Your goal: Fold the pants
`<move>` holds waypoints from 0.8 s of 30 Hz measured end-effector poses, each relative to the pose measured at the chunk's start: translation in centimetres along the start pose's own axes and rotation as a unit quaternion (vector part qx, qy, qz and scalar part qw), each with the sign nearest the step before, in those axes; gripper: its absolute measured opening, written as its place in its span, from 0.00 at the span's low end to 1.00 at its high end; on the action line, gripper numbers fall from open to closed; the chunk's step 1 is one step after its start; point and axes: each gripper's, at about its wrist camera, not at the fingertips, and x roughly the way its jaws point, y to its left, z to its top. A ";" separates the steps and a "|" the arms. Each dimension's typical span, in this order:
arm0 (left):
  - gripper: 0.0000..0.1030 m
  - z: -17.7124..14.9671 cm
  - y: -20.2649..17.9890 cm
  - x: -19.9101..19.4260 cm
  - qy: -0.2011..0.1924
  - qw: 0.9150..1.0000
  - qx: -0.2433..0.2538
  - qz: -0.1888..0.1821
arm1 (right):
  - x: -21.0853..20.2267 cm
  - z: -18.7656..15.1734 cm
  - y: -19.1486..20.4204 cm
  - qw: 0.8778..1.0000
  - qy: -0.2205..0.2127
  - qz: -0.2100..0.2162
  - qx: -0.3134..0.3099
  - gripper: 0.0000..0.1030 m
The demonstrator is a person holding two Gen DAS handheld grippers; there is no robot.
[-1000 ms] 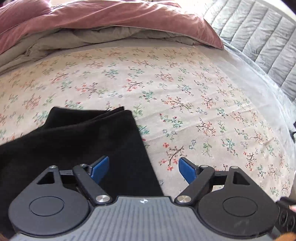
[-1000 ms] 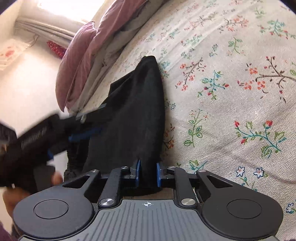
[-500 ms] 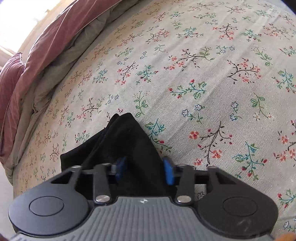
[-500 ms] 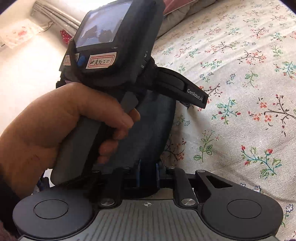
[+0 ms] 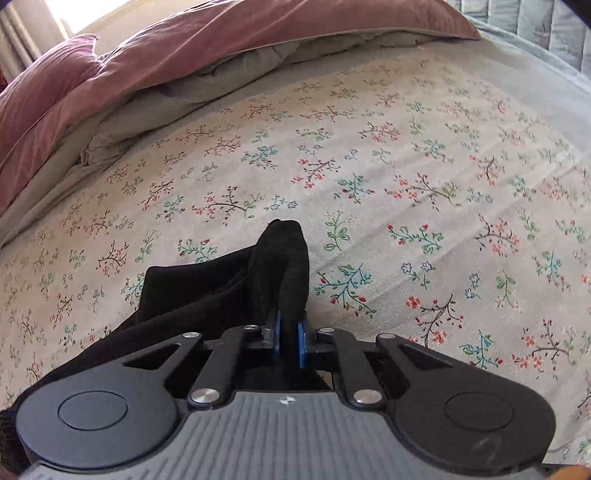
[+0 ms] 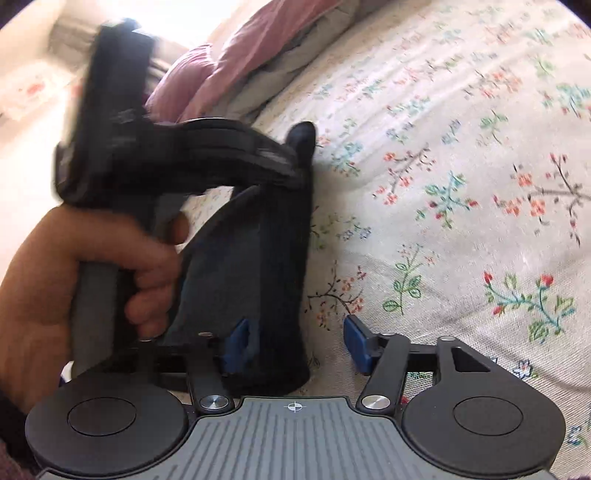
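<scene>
The pants (image 5: 221,288) are black and lie on the bed (image 5: 406,206), near its near-left part, on a sheet printed with small flowers and twigs. In the left wrist view a fold of them rises in a narrow ridge, and the left hand-held gripper (image 5: 289,339) is clenched on that ridge, its blue pads (image 5: 301,345) pressing the cloth from both sides. The rest of the pants spreads low and to the left, under the gripper's body.

In the right wrist view the right hand-held gripper (image 6: 295,343) is released: its jaws are opening, the blue pads (image 6: 356,341) stand well apart, and the near end of the pants (image 6: 258,295) lies between them, against the left pad and clear of the right one. The pants run away from it as a dark strip towards the far left.

A hand (image 6: 74,284) wraps the grey handle of the left hand-held gripper (image 6: 299,173), whose black body fills the left of this view, blurred. It covers much of the pants' left side, so their edge there cannot be made out; its tip meets the cloth at the strip's far end.

Around the pants the sheet is bare. Along the far side of the bed lies a bunched pink duvet (image 5: 221,44) with a grey underside, and a pink pillow (image 5: 44,85) at the far left. A quilted grey headboard (image 5: 546,26) shows at the far right.
</scene>
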 end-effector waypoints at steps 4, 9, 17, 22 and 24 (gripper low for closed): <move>0.11 -0.2 2.6 -1.6 -0.015 0.998 -0.055 -0.007 | 1.0 -0.4 0.7 1.000 -0.002 0.002 -0.021 0.57; 0.11 -0.4 3.9 -2.3 -0.026 0.994 -0.108 -0.007 | 1.5 -0.3 1.8 1.000 0.002 0.001 -0.015 0.16; 0.11 3.0 0.7 -5.8 -0.057 0.985 -0.160 -0.041 | -2.4 1.3 2.6 0.999 -0.011 0.003 -0.034 0.11; 0.11 5.4 -3.9 -6.0 -0.066 0.976 -0.184 -0.097 | -7.7 3.5 -0.4 0.999 -0.038 -0.009 -0.027 0.11; 0.11 5.9 -6.2 -5.8 -0.069 0.973 -0.189 -0.117 | -9.8 4.4 -2.1 0.998 -0.052 -0.024 -0.027 0.11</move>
